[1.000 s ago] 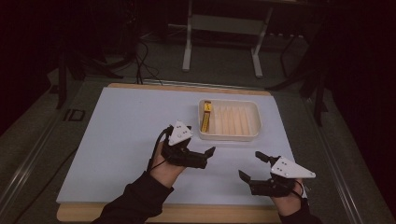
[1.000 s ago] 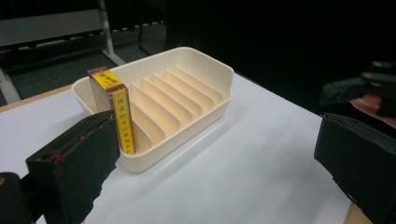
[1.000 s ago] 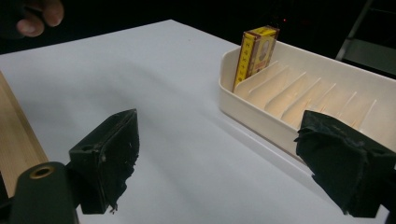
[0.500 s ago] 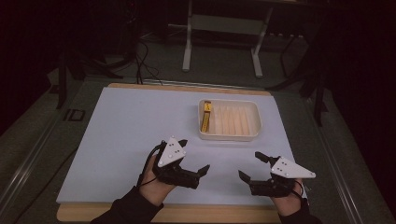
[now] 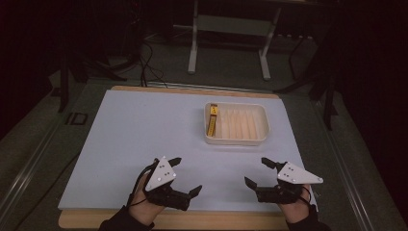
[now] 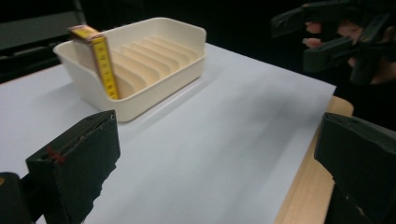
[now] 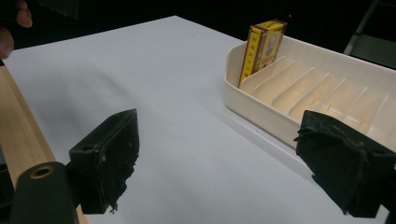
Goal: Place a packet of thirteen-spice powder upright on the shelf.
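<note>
While both grippers rest near the front edge of the bench (image 5: pixel 120 144), a cream slotted tray (image 5: pixel 263 126) sits well ahead of them, toward the far right of the pale blue surface. One small yellow box (image 5: pixel 212 120) stands upright on its narrow edge in the tray's leftmost slot, against the end wall; the other slots look empty. The left gripper (image 5: pixel 182 182) lies low at the front left, its fingers spread apart with nothing between them. The right gripper (image 5: pixel 258 173) sits at the front right, fingers likewise wide apart and holding nothing. Both point roughly toward the tray, yet stay well apart from it and from each other. In the left gripper view the box leans against the tray's near corner (image 6: pixel 95 60), with the other hand and its gripper in the upper right. As a judgement, the box seems already placed, so this step looks finished. No further box lies on the bench, so what remains cannot be told.
</note>
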Available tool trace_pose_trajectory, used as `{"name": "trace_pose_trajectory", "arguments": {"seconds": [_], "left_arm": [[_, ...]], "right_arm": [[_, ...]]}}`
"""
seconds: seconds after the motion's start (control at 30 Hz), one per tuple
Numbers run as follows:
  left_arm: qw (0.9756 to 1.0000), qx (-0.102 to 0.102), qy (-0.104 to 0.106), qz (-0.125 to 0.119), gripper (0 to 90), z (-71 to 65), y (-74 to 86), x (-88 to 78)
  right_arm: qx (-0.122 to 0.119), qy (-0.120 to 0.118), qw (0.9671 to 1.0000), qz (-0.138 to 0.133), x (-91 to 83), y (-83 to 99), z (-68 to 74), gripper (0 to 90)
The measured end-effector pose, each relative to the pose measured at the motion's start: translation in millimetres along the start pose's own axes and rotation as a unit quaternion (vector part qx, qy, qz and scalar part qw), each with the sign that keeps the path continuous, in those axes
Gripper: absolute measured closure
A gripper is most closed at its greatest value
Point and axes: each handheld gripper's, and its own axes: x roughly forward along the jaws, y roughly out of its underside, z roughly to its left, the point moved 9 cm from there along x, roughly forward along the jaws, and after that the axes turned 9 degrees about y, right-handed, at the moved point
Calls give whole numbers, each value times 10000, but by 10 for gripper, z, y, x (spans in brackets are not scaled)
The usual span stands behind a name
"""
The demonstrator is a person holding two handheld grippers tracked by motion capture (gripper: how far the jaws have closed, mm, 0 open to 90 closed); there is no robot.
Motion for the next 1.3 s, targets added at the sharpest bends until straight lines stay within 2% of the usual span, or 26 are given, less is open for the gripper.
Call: {"name": "trace_pose_trajectory", "arguments": {"seconds": [0.13, 0.27, 0.43, 0.57, 0.83, 1.1, 1.17, 1.3], "left_arm": [[10000, -70, 13, -47, 9, 51, 119, -56], [10000, 40, -7, 26, 9, 70, 235, -94], [9999, -120, 6, 49, 9, 95, 382, -138], [9999, -114, -49, 70, 9, 113, 474, -171], [9998, 5, -169, 42, 9, 183, 537, -205], [9997, -131, -182, -13, 9, 249, 616, -207], [9997, -99, -237, 49, 9, 271, 639, -203], [9997, -87, -208, -20, 9, 274, 628, -202]], "right_arm": [[2, -14, 10000, 16, 9, 9, 7, 133], [1, -44, 10000, 49, 21, 25, 13, 133], [-16, -54, 10000, 82, 30, 40, 16, 133], [-37, -43, 9999, 100, 34, 53, 13, 133], [-31, -69, 9999, 152, 51, 89, 20, 134], [27, -51, 9999, 155, 47, 120, -13, 136], [20, -11, 9999, 118, 46, 119, -33, 138], [-47, 72, 9999, 52, 60, 126, -69, 143]]}}
